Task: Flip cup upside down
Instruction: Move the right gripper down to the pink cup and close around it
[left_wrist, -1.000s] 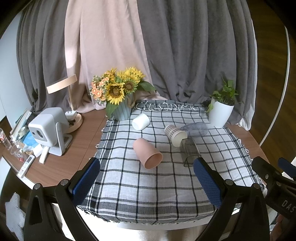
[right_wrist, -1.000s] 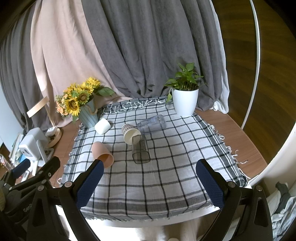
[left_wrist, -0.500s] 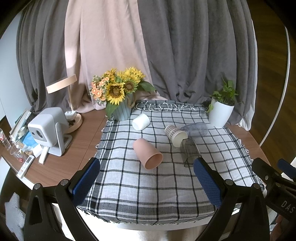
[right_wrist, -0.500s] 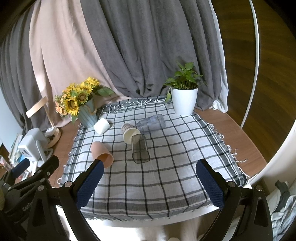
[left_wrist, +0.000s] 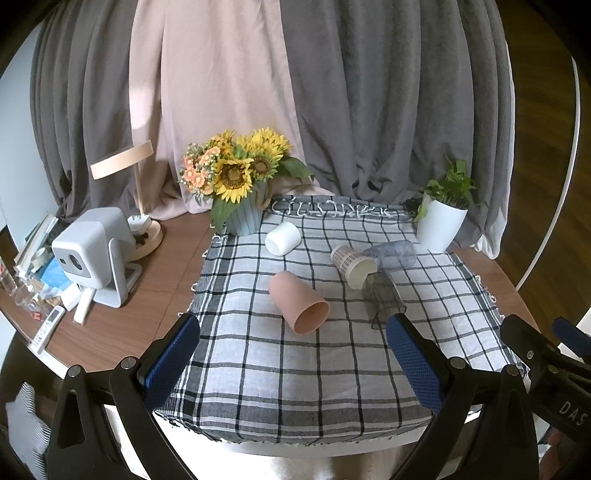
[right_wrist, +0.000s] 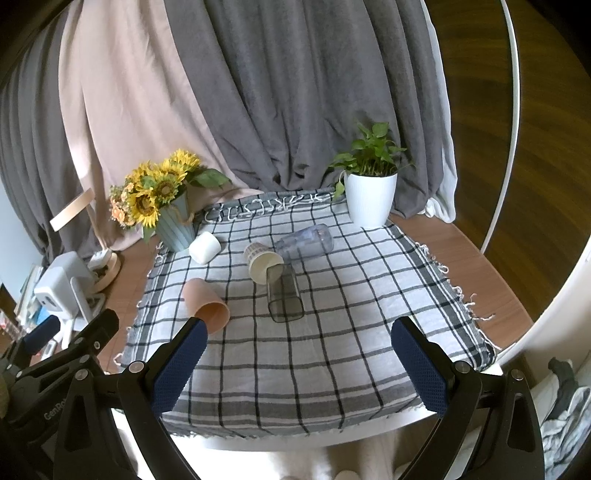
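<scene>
Lying on sides: pink cup (left_wrist: 298, 302), four others.
Handling: likely light, stiff; grasp mid-wall.
Left gripper (left_wrist: 291, 360): wide, empty.
Right gripper (right_wrist: 295, 363): wide, empty.

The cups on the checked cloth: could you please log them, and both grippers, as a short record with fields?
pink cup: on its side, mouth toward camera
white cup: on its side, near the flower vase
patterned paper cup: on its side, against two clear cups
clear bluish cup: on its side
smoky clear cup: on its side
left gripper: open, empty, above cloth's near edge
right gripper: open, empty
</scene>
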